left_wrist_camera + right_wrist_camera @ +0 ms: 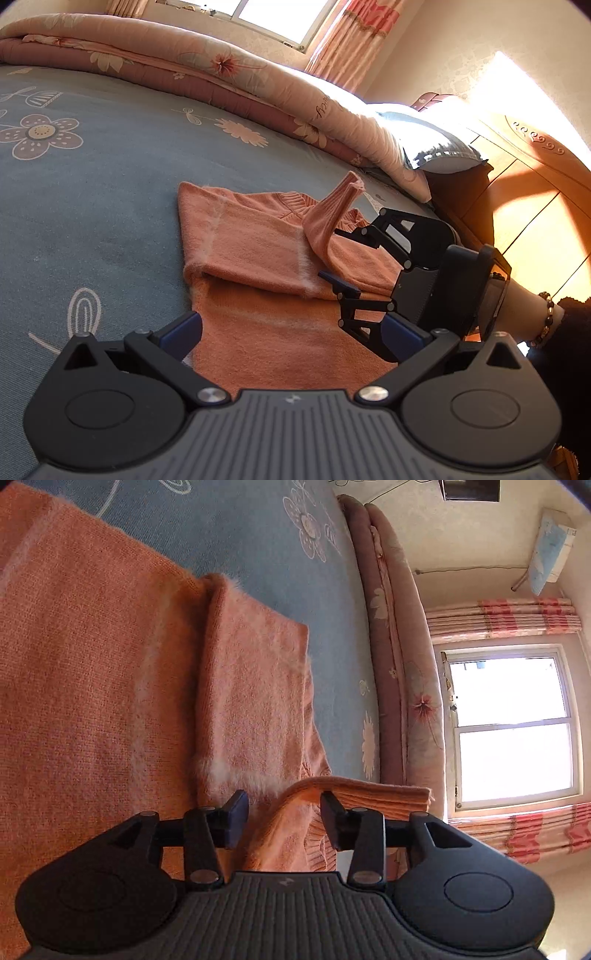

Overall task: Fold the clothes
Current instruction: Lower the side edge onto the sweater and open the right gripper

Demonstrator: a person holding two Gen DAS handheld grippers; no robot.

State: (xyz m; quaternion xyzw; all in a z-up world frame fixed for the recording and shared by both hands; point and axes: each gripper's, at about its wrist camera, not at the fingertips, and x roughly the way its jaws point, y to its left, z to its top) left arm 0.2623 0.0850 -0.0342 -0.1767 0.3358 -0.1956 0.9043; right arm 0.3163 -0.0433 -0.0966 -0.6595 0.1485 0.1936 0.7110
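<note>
Orange knit sweater [258, 240] lies flat on the blue flowered bedsheet [92, 192], toward the side of the bed nearest the person, body smoothed out. One sleeve [240, 254] is already folded across the chest, lying as a flat band with a fuzzy pale seam at each end. The other sleeve [332, 214] stands up off the garment, ribbed cuff pointing into the air.

Right gripper [284, 812]: jaws stand apart, the raised sleeve running between them. In the right wrist view neither pad presses the cloth, so the sleeve looks draped or propped against a finger, not pinched. Judgement: it is either about to close on the sleeve or has just let go.

Left gripper [295, 332]: jaws spread wide, holding nothing, hovering over the sweater's lower body near the hem. Likely parked there to pin the fabric or wait its turn.

A rolled floral quilt [184, 62] lines the bed's far edge, well apart from the sweater. A wrist with a beaded bracelet [546, 317] shows behind the right gripper.

Fold is partway: one sleeve in, one up, body unfolded lengthwise.
</note>
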